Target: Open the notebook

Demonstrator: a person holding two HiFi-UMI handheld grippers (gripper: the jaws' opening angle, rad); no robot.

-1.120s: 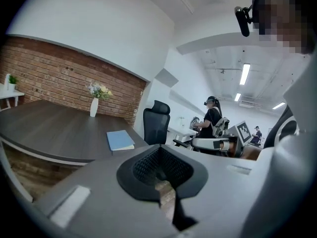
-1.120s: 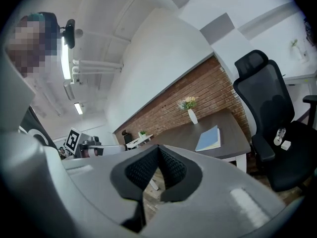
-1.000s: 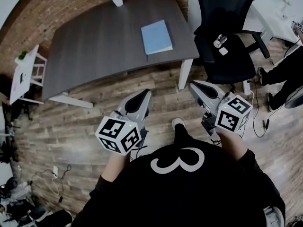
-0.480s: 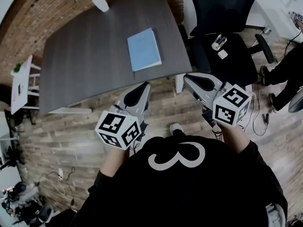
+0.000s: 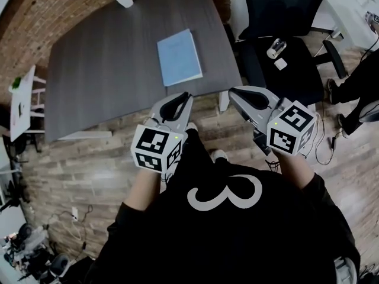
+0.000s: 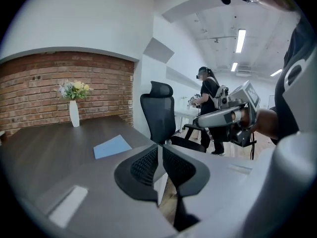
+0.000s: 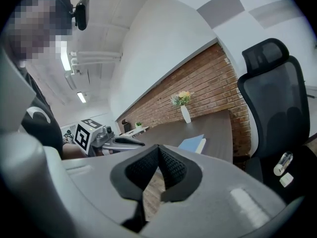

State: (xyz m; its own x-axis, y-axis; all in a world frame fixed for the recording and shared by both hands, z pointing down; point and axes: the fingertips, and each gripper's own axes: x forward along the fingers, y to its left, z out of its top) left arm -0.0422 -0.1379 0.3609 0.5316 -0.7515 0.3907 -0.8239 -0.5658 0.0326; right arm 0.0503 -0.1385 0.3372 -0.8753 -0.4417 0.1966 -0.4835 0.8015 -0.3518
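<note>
A light blue notebook (image 5: 179,57) lies closed on the dark grey table (image 5: 100,64), near its right front corner. Both grippers hover over the wooden floor just short of the table's front edge. My left gripper (image 5: 185,95) points at the table below the notebook; its jaws are opening by a thin slit with nothing between them (image 6: 159,150). The notebook (image 6: 112,146) shows beyond them, to the left. My right gripper (image 5: 232,91) is off the table's corner, shut and empty (image 7: 158,148), with the notebook (image 7: 194,144) ahead to its right.
A black office chair (image 5: 284,40) stands right of the table, with a small bottle (image 5: 273,48) on its seat. A white vase with flowers (image 6: 74,114) is at the table's far end. A white side stand (image 5: 21,99) is left; another person (image 6: 208,100) stands behind.
Both grippers have come closer to the table's front edge, the left one shifting right. The table and notebook sit nearer in the head view.
</note>
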